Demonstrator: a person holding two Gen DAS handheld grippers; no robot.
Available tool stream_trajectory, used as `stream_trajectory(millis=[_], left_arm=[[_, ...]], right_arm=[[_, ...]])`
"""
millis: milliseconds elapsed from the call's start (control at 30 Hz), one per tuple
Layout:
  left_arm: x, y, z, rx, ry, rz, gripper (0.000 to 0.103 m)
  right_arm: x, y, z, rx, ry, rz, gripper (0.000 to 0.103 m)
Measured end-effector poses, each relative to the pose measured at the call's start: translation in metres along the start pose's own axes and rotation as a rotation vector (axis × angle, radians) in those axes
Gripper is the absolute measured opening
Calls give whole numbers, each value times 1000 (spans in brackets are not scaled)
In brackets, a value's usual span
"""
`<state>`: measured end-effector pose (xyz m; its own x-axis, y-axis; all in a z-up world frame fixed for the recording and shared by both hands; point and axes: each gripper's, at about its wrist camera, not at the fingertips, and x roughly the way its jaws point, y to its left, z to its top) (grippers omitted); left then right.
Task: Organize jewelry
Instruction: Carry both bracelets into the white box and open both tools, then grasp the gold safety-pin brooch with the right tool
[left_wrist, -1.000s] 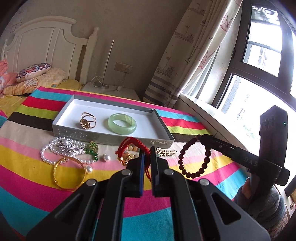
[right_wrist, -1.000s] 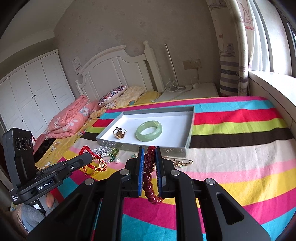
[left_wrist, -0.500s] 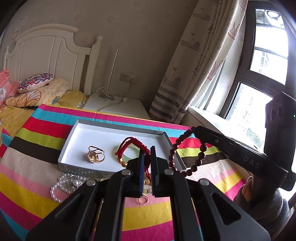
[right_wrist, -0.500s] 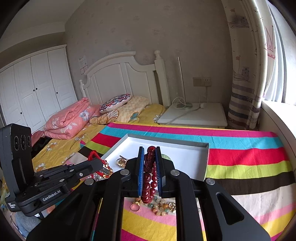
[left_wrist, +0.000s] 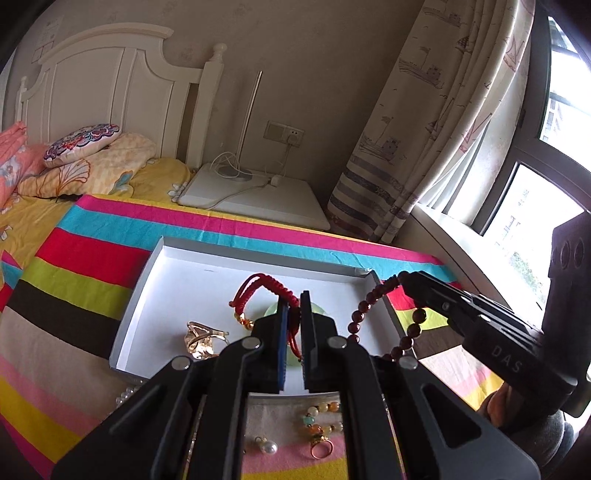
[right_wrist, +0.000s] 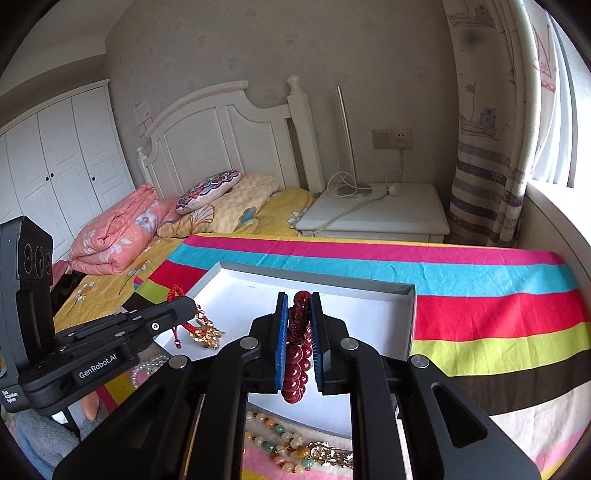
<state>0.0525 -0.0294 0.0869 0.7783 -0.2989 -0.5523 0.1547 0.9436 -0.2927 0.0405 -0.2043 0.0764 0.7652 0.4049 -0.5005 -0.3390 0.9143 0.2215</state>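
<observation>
Both bracelets went from low over the striped bed to hanging over the tray (left_wrist: 147, 280): red cord (left_wrist: 271, 286) pinched in the left gripper (left_wrist: 291, 314), beads (right_wrist: 299, 347) pinched in the right gripper (right_wrist: 299, 332). Probably drop-off next. Readable: "GenRobot.AI", "DAS".

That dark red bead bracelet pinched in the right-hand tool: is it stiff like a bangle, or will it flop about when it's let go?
Probably floppy: the dark red bead bracelet sags in a loose loop from the right gripper. Its round, glossy beads look slippery and may spread or roll slightly once released over the white tray.
</observation>
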Motion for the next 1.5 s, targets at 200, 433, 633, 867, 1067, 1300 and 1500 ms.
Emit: stream_trajectory(millis=[200,433,633,867,1067,1300,1500], left_arm=[[14,11,-2,13,47,-3,5],[30,14,6,5,96,-8,5],[37,22,5,-68,98,46,72],[19,43,9,-101,69,77,79],[-28,60,-2,-118,0,112,89],[-61,87,-55,-189,48,125,92],[-64,82,-95,-177,104,105,92]], right_arm=[[26,-25,-12,65,65,-21,13],[30,-32,-17,77,86,-10,13],[27,-44,-18,117,99,-49,27],[-10,-47,-19,77,23,-41,72],[-41,-51,-36,40,43,9,72],[-32,-57,-73,-15,213,62,72],[-10,-45,-81,-72,299,93,72]])
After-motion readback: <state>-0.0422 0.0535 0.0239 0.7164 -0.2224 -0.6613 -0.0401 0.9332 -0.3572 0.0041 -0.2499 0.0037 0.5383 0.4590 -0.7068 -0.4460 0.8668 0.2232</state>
